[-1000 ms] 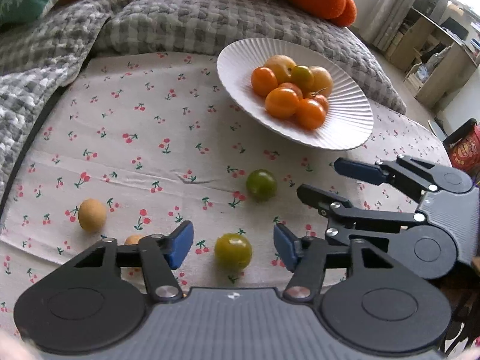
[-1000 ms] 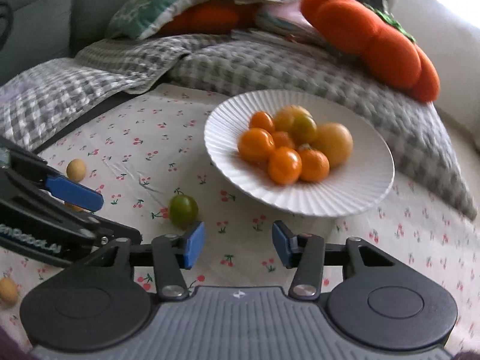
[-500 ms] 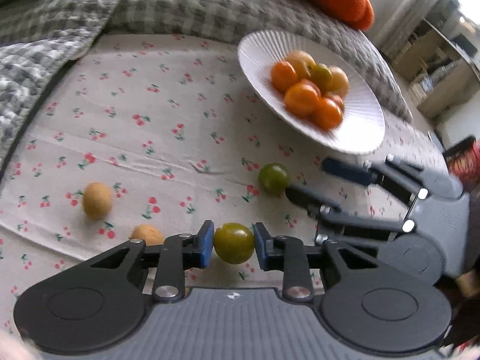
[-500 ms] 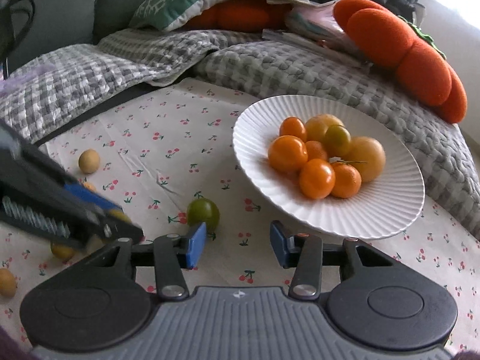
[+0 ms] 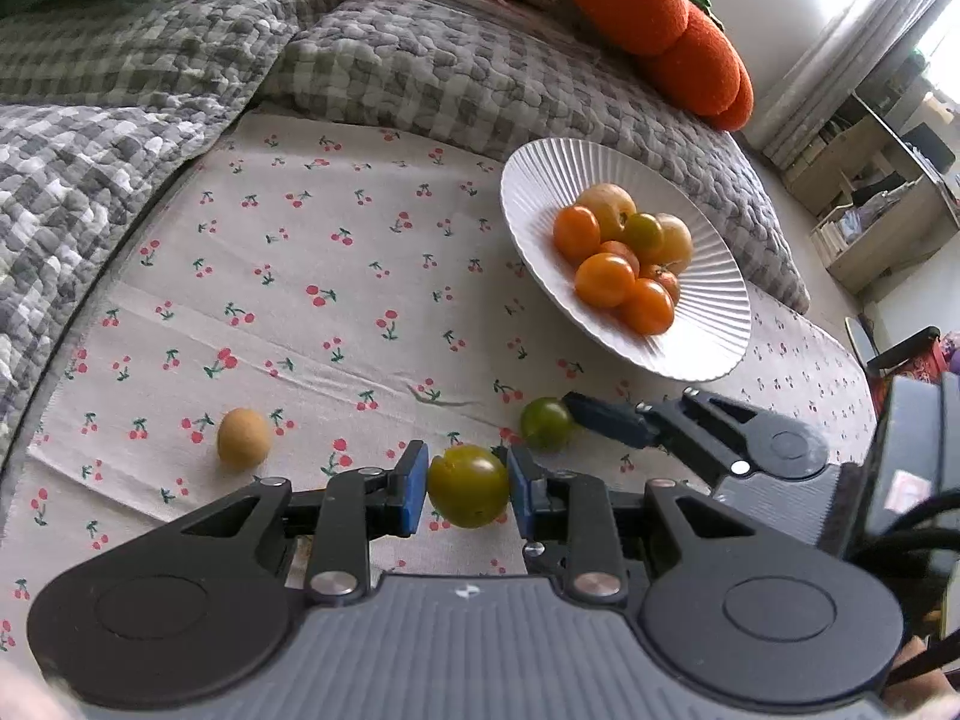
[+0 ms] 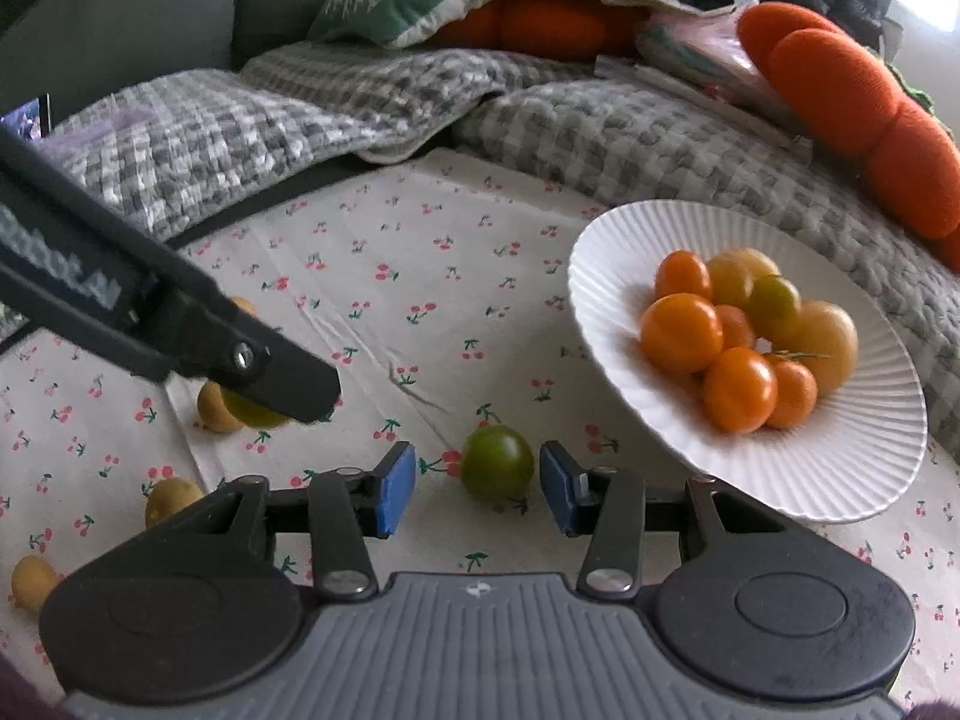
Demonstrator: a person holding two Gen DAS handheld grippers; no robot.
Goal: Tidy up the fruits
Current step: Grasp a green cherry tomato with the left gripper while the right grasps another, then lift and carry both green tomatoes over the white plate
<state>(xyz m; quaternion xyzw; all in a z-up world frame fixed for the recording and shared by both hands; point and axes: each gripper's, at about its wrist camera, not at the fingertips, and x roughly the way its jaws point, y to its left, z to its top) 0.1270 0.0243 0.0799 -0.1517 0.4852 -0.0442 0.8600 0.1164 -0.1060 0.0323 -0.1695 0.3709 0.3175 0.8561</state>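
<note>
left gripper [image 5: 468,495] clamped on a yellow-green tomato [image 5: 468,485], plate [image 5: 708,354] up-right of it | right gripper [image 6: 477,489] jaws apart, astride the green tomato [image 6: 497,462] on the cloth [image 6: 360,300]; plate [image 6: 840,480] just right

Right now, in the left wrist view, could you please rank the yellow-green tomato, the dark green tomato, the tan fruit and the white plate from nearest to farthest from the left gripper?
1. Yellow-green tomato: between the left gripper's pads.
2. Dark green tomato: just ahead, to the right.
3. Tan fruit: off to the left on the cloth.
4. White plate: far right, holding the orange fruit.
</note>
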